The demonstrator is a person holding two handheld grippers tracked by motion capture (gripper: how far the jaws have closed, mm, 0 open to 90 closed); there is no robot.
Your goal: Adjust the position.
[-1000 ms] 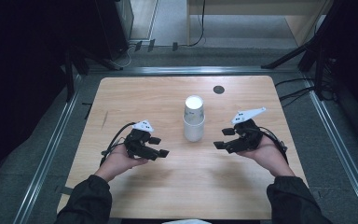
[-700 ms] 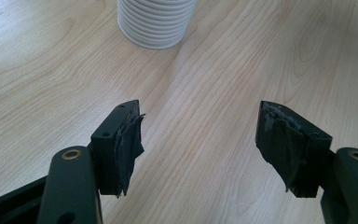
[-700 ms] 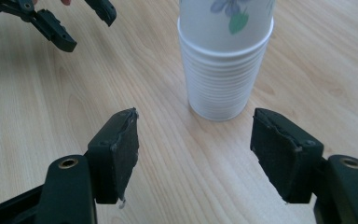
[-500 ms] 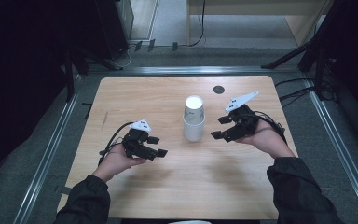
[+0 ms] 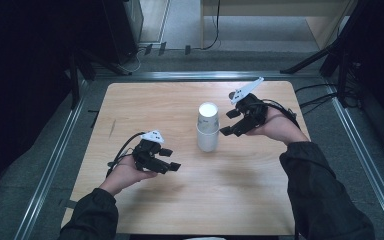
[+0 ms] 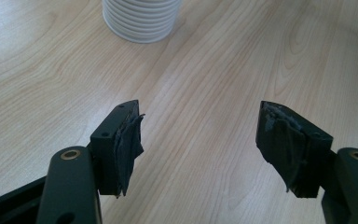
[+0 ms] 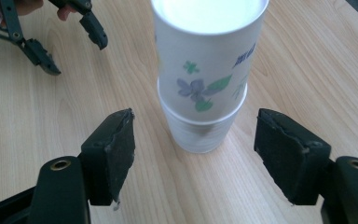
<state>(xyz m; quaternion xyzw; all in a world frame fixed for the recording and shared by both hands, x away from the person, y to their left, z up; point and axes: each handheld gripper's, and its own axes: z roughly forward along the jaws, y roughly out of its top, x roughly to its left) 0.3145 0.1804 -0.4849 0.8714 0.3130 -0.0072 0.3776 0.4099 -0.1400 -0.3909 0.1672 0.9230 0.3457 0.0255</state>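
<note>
Wooden worktop (image 5: 130,110), pale grain, square-ish, ringed by a metal frame; dark room around it, cables trailing off the far right corner.

Stack of paper cups (image 5: 207,127) stands upright a little beyond the worktop's middle, nearer the far edge than the near one. Long axis vertical, mouth up.

Right tool (image 5: 234,122) sits just beside the stack on its right, raised off the wood and tipped down toward it. In the right gripper view the stack (image 7: 208,70) stands dead ahead between the lines of the two jaws but beyond their tips; pads not touching it. Jaws have just been opening, nothing between them yet; gap now looks wider than the cup body. Judgement: this is the nearer hand by far, and a short push forward toward the stack would bring the pads to either side of it.

Left tool (image 5: 170,160) lies well apart from the stack, toward the near-left, low over the wood, pointing right. In the left gripper view its jaws stand apart on nothing, bare wood between them; the stack's ribbed base (image 6: 141,18) shows ahead and to the left.

Cups: white, top one printed with purple flowers, green leaves and some blue lettering; white inside. Nested rims at the base read as stacked ridges. Light, thin-walled, probably easy to crush or tip.
</note>
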